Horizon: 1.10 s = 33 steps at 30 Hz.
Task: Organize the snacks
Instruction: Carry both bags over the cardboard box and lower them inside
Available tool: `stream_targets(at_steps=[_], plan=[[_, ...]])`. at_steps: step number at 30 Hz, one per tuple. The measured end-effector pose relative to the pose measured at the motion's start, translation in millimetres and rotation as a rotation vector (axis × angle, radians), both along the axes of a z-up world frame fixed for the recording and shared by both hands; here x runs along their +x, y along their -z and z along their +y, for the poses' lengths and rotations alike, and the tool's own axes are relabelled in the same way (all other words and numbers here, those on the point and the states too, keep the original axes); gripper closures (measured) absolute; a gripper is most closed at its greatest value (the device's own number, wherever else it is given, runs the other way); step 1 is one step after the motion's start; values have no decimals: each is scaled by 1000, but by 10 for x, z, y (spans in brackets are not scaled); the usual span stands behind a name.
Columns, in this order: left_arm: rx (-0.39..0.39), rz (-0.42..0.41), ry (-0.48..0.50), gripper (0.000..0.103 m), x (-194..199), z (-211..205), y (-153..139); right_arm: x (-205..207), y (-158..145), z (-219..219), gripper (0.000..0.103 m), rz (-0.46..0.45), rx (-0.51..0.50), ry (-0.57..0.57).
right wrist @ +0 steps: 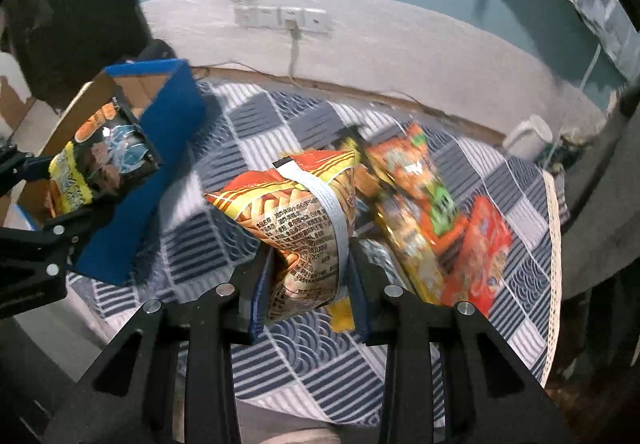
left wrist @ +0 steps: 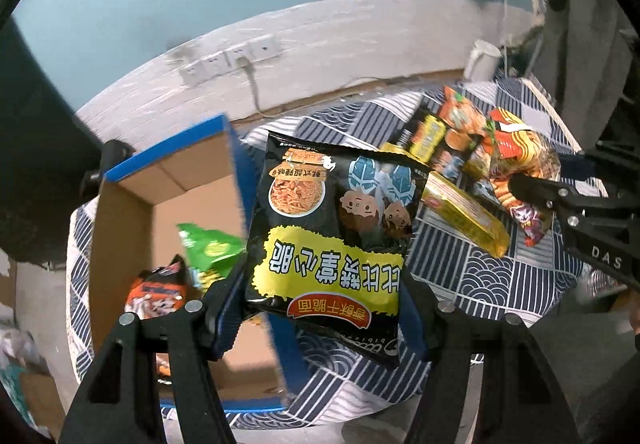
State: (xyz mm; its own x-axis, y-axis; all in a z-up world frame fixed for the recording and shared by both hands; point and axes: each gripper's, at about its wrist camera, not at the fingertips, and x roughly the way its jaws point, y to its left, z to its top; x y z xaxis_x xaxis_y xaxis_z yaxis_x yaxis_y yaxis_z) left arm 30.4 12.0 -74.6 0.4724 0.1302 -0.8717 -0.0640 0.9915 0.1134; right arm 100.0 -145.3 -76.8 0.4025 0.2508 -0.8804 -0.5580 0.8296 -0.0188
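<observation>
My left gripper (left wrist: 320, 308) is shut on a black and yellow noodle snack bag (left wrist: 332, 236), held above the right wall of the blue cardboard box (left wrist: 132, 164). The box holds a green bag (left wrist: 212, 248) and an orange bag (left wrist: 160, 292). My right gripper (right wrist: 308, 284) is shut on an orange and yellow crisp bag (right wrist: 300, 216), lifted just above the checked tablecloth (right wrist: 280, 356). It shows at the right of the left wrist view (left wrist: 516, 164). The left gripper and black bag (right wrist: 100, 160) show at the left of the right wrist view, by the box (right wrist: 168, 136).
A pile of several snack packs (right wrist: 432, 228) lies on the cloth to the right of my right gripper; it also shows in the left wrist view (left wrist: 452, 140). A white mug (right wrist: 528, 136) stands at the far right. Wall sockets (right wrist: 280, 18) and a cable run behind the table.
</observation>
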Motion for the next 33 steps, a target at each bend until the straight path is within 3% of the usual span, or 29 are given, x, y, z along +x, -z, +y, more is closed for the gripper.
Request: stream_targets(at_steps=[5, 12, 20, 33], plan=[[33, -39, -65, 36, -122, 289, -119, -89, -142, 364, 71, -9, 19, -58], [-10, -56, -169, 36, -286, 808, -131, -181, -259, 945, 71, -10, 45, -149], [-28, -45, -292, 36, -480, 1368, -9, -297, -205, 1550, 71, 12, 46, -225], [-69, -7, -397, 36, -633, 1827, 270, -470, 19, 2173, 70, 90, 22, -301]])
